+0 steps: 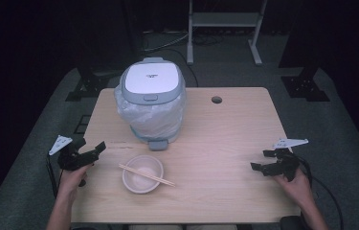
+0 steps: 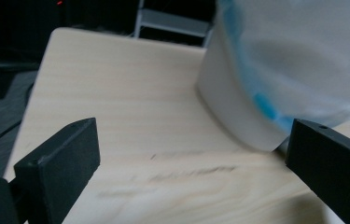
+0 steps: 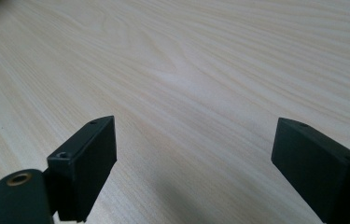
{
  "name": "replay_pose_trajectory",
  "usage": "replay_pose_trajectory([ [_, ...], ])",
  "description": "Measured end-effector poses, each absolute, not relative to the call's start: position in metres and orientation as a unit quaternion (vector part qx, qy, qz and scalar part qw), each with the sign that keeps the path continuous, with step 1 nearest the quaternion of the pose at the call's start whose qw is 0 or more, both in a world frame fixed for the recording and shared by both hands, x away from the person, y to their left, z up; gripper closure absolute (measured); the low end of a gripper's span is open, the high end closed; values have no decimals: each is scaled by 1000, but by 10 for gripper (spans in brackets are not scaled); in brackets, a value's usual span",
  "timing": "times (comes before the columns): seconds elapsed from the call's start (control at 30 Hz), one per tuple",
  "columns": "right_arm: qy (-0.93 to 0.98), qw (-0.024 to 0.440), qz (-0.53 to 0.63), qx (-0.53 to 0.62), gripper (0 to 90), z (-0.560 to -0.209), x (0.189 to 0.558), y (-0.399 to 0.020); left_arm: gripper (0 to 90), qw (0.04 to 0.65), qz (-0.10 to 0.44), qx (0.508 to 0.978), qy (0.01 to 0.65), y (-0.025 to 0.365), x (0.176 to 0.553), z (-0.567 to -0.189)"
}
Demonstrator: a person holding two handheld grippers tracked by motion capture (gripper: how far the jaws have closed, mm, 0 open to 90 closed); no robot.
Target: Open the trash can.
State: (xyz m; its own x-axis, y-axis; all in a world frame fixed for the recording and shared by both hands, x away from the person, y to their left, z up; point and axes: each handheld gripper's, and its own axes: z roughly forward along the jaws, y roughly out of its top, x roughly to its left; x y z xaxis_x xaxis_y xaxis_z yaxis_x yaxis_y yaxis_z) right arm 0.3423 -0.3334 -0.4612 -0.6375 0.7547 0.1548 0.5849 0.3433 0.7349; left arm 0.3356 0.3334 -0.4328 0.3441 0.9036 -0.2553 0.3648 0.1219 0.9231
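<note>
The left hand-held gripper (image 1: 92, 152) has its jaws spread wide with nothing between them, held just above the tabletop (image 1: 225, 134) to the left of the bowl (image 1: 142, 173). The right hand-held gripper (image 1: 262, 160) is equally wide open and empty, well apart from the bowl on its right. Each hand grips its tool from behind, forearms coming in low. The bowl carries a pair of chopsticks (image 1: 146, 174) across its rim; it looks empty, though the dim view makes that uncertain. Just behind the bowl stands a rice cooker (image 1: 151, 98), lid closed, wrapped in clear plastic.
</note>
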Motion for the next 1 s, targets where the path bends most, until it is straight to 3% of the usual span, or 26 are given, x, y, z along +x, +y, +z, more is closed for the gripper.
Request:
replay_pose_trajectory([
  [0.53, 815, 103, 392, 413, 128, -463, 343, -332, 39, 583, 268, 646, 414, 297, 347, -331],
  [1.0, 819, 102, 387, 410, 128, -464, 344, -331, 40, 578, 232, 689, 370, 259, 381, -275],
])
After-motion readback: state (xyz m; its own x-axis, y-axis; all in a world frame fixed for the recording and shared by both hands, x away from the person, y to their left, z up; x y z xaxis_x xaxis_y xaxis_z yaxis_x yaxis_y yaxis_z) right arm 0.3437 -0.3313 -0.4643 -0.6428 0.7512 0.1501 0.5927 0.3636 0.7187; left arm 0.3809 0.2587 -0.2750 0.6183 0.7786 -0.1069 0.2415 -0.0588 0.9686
